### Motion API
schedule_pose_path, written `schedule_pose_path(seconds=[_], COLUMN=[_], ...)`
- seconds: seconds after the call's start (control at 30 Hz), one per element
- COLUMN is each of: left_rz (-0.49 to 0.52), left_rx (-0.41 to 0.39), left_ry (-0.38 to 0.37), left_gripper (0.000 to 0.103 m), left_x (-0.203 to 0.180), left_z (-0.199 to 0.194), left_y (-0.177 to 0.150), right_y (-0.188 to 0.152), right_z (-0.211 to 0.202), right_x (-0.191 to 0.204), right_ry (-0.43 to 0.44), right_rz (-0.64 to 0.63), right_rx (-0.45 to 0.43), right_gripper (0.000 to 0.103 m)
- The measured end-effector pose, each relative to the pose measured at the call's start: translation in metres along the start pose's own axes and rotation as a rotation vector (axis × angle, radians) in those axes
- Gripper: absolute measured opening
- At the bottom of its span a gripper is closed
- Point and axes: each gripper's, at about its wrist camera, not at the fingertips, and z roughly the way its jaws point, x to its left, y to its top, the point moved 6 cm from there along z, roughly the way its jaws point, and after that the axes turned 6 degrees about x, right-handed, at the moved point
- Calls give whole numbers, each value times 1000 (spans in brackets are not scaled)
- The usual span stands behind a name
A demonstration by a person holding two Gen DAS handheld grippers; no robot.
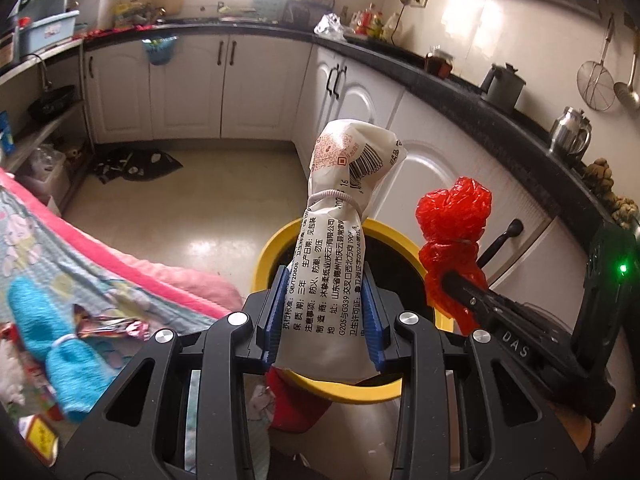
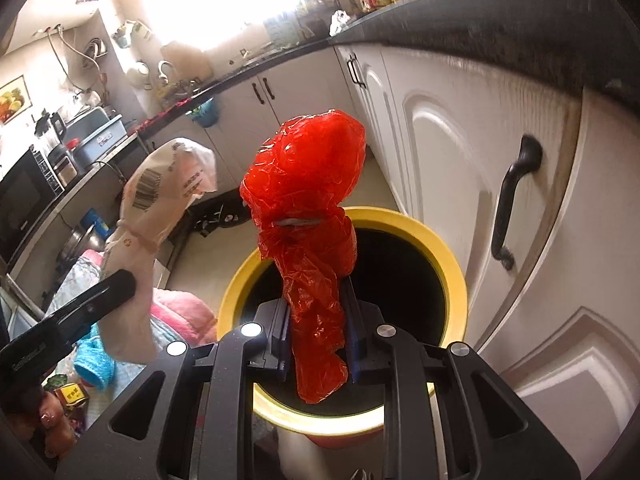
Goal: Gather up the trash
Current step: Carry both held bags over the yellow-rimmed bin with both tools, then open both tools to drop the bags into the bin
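Left wrist: white packet (image 1: 340,216) above yellow bin rim (image 1: 267,252).

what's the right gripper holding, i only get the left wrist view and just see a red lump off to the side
Observer: The right gripper is shut on a red plastic bag, twisted, with a band around its neck.
Operator: is it over the bin yet
Observer: Yes, from the right wrist view the bag hangs in front of the dark opening of the yellow-rimmed bin.
Operator: anything close on its right
Observer: A white cabinet door with a dark handle stands right beside the bin.
Operator: and my white packet
Observer: The left gripper grips the white packet, left of the red bag and apart from it.
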Motion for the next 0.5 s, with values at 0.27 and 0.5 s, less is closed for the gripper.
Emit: schedule_pose_path(seconds=[0.27, 0.5], left_rz=[-30, -67], left_rx=[55, 72], left_ry=[-27, -24], left_gripper=[28, 45], left_x=[1, 7], left_z=[32, 47], left_y=[-1, -3], right_y=[-5, -2], right_z=[23, 37], right_x=[-3, -8], right_ry=[6, -29], right_rz=[16, 28], right_rx=[44, 61], right_gripper=[21, 51])
